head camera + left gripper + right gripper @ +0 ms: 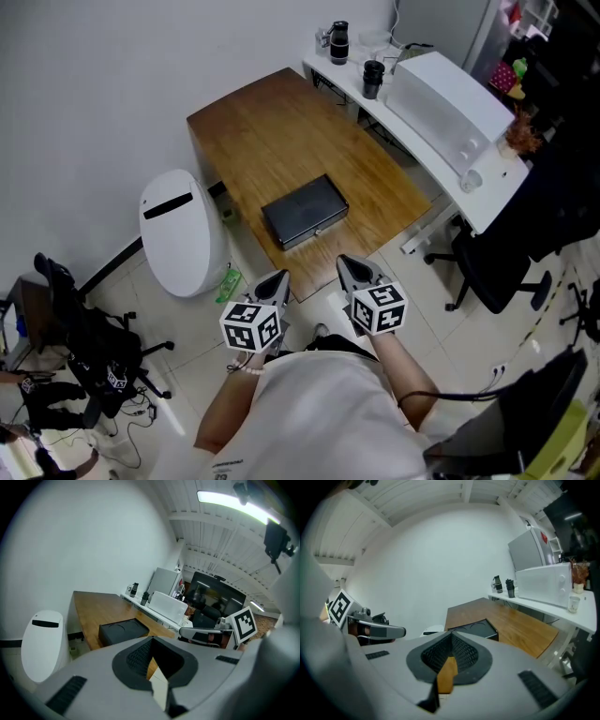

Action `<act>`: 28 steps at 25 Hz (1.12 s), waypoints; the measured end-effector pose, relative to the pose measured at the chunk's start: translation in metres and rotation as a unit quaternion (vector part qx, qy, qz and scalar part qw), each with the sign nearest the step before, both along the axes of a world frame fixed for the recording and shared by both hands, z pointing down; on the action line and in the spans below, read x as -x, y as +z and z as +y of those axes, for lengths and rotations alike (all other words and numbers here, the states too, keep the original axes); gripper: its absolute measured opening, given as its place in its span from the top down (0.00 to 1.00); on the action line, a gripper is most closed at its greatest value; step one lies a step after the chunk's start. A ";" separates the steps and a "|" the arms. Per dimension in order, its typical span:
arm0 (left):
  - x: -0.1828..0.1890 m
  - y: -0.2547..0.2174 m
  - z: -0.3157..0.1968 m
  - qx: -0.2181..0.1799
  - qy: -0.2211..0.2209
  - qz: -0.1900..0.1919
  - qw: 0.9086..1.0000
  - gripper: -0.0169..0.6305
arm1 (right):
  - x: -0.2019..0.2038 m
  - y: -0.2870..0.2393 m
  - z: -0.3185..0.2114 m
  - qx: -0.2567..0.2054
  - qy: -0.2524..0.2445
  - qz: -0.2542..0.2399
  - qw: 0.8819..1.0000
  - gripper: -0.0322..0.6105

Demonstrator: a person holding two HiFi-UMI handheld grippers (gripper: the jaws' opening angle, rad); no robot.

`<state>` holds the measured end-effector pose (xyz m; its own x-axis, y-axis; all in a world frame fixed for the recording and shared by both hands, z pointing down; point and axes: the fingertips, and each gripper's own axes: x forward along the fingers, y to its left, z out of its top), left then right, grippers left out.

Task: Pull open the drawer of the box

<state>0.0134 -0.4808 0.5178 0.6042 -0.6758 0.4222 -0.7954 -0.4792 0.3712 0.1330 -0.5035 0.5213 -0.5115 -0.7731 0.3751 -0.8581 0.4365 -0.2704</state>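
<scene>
A flat black box lies near the front edge of the wooden table. Its drawer front faces me and looks closed. Both grippers hover in front of the table, short of the box, touching nothing. My left gripper has its jaws together and empty, and so does my right gripper. The left gripper view shows the box beyond the closed jaws of the left gripper. From the right gripper, the box is likewise ahead.
A white rounded bin stands left of the table. A white desk at the right carries a white appliance and black cups. An office chair sits beside it. Black gear lies on the floor at left.
</scene>
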 end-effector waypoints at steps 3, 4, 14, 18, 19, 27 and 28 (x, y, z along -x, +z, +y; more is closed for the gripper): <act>-0.011 0.004 -0.009 0.002 0.005 -0.006 1.000 0.97 | -0.003 0.010 -0.010 0.008 -0.009 0.004 1.000 0.95; -0.014 0.005 -0.011 0.003 0.007 -0.008 1.000 0.97 | -0.004 0.014 -0.013 0.010 -0.011 0.006 1.000 0.95; -0.024 0.030 -0.035 0.030 0.025 -0.022 0.999 0.97 | 0.003 0.064 -0.050 0.046 -0.019 0.038 0.998 0.92; -0.027 0.048 -0.045 0.049 0.040 -0.018 0.998 0.97 | 0.009 0.088 -0.065 0.059 -0.018 0.054 0.997 0.90; -0.028 0.051 -0.048 0.055 0.044 -0.013 0.997 0.97 | 0.010 0.094 -0.070 0.062 -0.018 0.058 0.996 0.88; -0.037 0.083 -0.071 0.093 0.071 -0.013 0.993 0.97 | 0.014 0.144 -0.102 0.095 -0.021 0.102 0.990 0.81; -0.037 0.088 -0.072 0.098 0.072 -0.012 0.992 0.97 | 0.016 0.151 -0.105 0.101 -0.022 0.105 0.989 0.80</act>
